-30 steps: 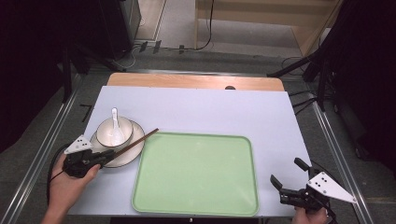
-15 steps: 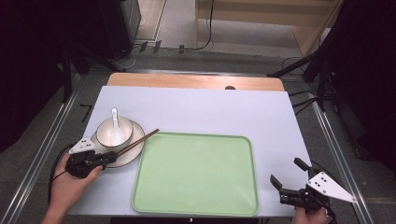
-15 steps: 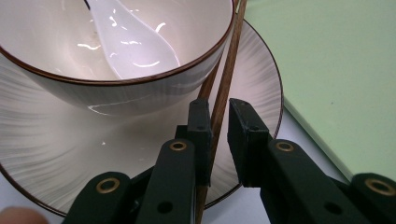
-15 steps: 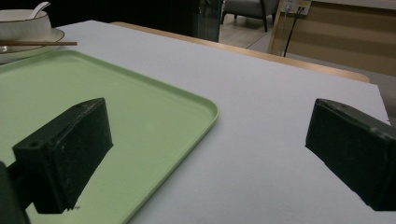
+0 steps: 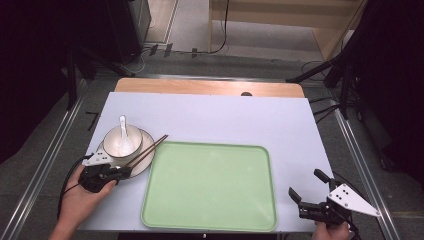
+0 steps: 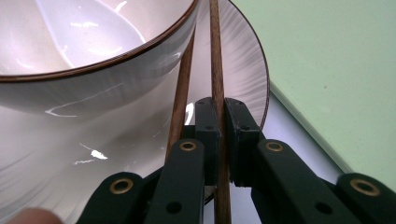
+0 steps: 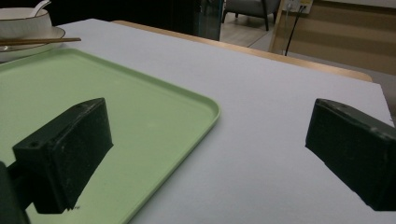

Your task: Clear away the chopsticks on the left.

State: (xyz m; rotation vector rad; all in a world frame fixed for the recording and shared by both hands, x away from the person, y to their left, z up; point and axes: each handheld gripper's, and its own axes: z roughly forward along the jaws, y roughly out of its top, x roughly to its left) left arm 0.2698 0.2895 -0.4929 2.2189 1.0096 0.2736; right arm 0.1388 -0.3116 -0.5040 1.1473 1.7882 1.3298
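Pinching one brown chopstick [image 6: 216, 70], left gripper [image 6: 219, 121] has just closed; no writing readable.

White bowl [image 5: 121, 142] w/ thin brown rim line, on white plate [image 5: 142, 159] w/ same brown edge; white spoon [image 5: 124, 134]; dark brown chopsticks [image 5: 147, 151]; pale green tray [image 5: 210, 186]; pale lavender-grey mat [image 5: 225, 120]; tan wood table edge [image 5: 200, 86]; black grippers [image 5: 121, 172], [image 5: 306, 191].

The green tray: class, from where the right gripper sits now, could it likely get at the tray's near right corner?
Probably yes. The right gripper hangs open just beside the green tray, at its near right corner, with only bare table cover between them; the bowl and chopsticks sit far across.
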